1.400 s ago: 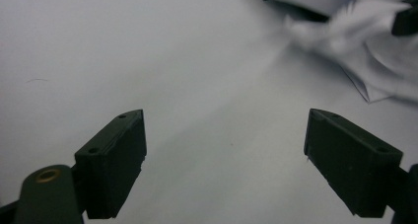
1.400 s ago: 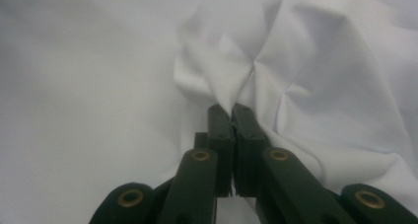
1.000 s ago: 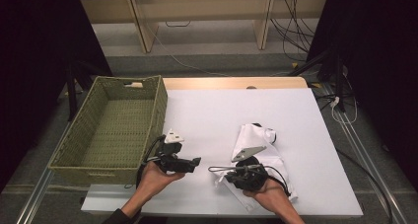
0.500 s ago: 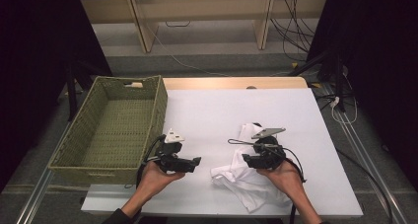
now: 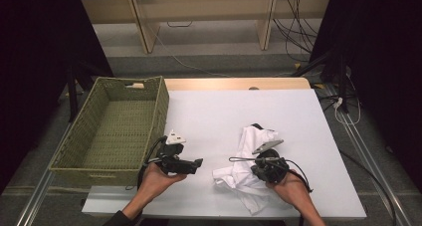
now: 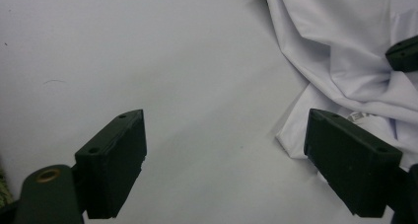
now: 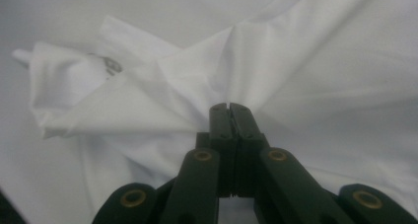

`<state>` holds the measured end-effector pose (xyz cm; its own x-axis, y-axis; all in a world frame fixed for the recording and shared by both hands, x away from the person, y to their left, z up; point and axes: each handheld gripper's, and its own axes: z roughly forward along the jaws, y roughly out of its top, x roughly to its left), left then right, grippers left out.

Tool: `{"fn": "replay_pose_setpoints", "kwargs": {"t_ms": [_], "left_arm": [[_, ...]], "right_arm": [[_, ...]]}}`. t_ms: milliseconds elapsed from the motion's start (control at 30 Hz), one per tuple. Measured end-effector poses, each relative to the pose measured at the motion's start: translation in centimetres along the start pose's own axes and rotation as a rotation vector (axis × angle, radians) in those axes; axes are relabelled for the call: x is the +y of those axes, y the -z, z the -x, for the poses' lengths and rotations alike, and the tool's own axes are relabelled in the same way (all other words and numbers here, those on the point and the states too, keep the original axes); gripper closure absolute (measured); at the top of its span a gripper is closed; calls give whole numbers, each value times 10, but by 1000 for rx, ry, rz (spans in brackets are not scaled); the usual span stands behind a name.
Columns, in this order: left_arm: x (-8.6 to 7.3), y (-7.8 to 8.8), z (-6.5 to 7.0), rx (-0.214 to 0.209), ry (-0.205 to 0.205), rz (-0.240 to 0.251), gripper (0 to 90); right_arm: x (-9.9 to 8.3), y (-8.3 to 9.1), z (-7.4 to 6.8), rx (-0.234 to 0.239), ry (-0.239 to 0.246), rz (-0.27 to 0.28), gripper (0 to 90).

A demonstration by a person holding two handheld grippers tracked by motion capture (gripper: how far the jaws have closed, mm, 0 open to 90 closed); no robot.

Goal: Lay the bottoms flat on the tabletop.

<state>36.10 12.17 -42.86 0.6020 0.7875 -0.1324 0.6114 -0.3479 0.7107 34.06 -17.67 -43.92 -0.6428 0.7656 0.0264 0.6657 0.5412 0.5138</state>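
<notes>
Across the white table (image 5: 209, 116) I see, from above, a woven green basket (image 5: 114, 131) standing at the far-left side, beyond and to the left of my left gripper (image 5: 191, 165).

Next in size is a crumpled white cloth (image 5: 249, 171), which lies on the near-right part of the table, directly under and around my right gripper (image 5: 262, 167). From the right gripper view, the cloth (image 7: 162, 81) rises in a ridge of folds straight ahead of the jaw tips, and more of it spreads to both sides of them. A small printed label on the fabric sits up and to the left of the jaws.

My right gripper (image 7: 230, 108) has just been closing. Its two black jaws are now pressed together, and a fold of the cloth is pinched at their tips.

My left gripper (image 6: 224, 155) rests in my left hand (image 5: 152, 183), just beside the basket's near corner. Its jaws are spread wide with bare table between them. The cloth's edge (image 6: 345, 61) lies just past the right-hand jaw, not between the two. At the far right of that view, beyond the jaw, a dark tip of the other gripper rests on the fabric.
</notes>
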Motion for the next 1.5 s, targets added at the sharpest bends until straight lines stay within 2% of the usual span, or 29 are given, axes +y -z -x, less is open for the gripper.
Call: {"fn": "replay_pose_setpoints", "kwargs": {"t_ms": [100, 167, 200, 233, 267, 300, 367, 467, 500, 533, 567, 600, 767, 800, 900, 933, 967, 1067, 1133, 1233, 1300, 1400, 1500], "left_arm": [[0, 0, 0, 0, -3, -3, 161], [0, -1, 0, 0, -3, -3, 161], [0, -1, 0, 0, -3, -3, 161], [0, -1, 0, 0, -2, -4, 161], [0, -1, 0, 0, -2, -4, 161], [0, 0, -1, 1, -1, -3, 161], [0, 0, -1, 1, -1, -2, 161], [0, 0, 0, 1, -1, -3, 161], [0, -1, 0, 0, -1, -4, 162], [0, -1, 0, 0, -1, -4, 161], [0, -1, 0, 0, -1, -6, 162], [0, -1, 1, 0, -2, -6, 162], [1, -2, 1, 0, -4, -9, 163], [1, -2, 1, 1, -3, -7, 163], [2, -2, 2, -1, -2, -5, 164], [3, -2, 2, -1, -2, -5, 164], [4, -2, 2, -2, -1, -2, 165], [7, -1, 4, -10, -6, 3, 169], [10, -2, 5, -16, -4, 6, 174], [14, -7, 9, -37, -5, -6, 182], [17, -12, 12, -41, -2, -17, 183], [23, -24, 14, -61, 7, -55, 181], [28, -37, 20, -85, 15, -75, 181]], "right_arm": [[-2, 6, -7, 28, 19, 15, 900], [0, 9, -8, 28, 22, 35, 900], [2, 15, -7, 2, 18, 68, 900], [2, 15, -7, 2, 18, 68, 900], [1, 18, -4, -10, 10, 85, 900], [0, 27, 4, -32, -19, 120, 900], [-2, 31, 8, -47, -35, 131, 900], [-9, 41, 23, -86, -75, 148, 899], [-16, 45, 32, -107, -99, 153, 899], [-16, 45, 32, -107, -99, 153, 899], [-23, 48, 40, -131, -128, 151, 899], [-23, 48, 40, -131, -128, 151, 899], [-43, 55, 58, -171, -183, 146, 898], [-49, 55, 61, -183, -190, 136, 898], [-61, 50, 68, -181, -225, 95, 897], [-65, 47, 71, -183, -233, 75, 897], [-68, 41, 75, -206, -237, 36, 896], [-69, 38, 77, -200, -244, 18, 893], [-68, 39, 77, -204, -242, 28, 879], [-62, 46, 74, -198, -257, 65, 658], [-57, 52, 73, -173, -262, 125, 525], [-48, 58, 70, -151, -248, 196, 463], [-37, 59, 62, -139, -218, 215, 434]]}}
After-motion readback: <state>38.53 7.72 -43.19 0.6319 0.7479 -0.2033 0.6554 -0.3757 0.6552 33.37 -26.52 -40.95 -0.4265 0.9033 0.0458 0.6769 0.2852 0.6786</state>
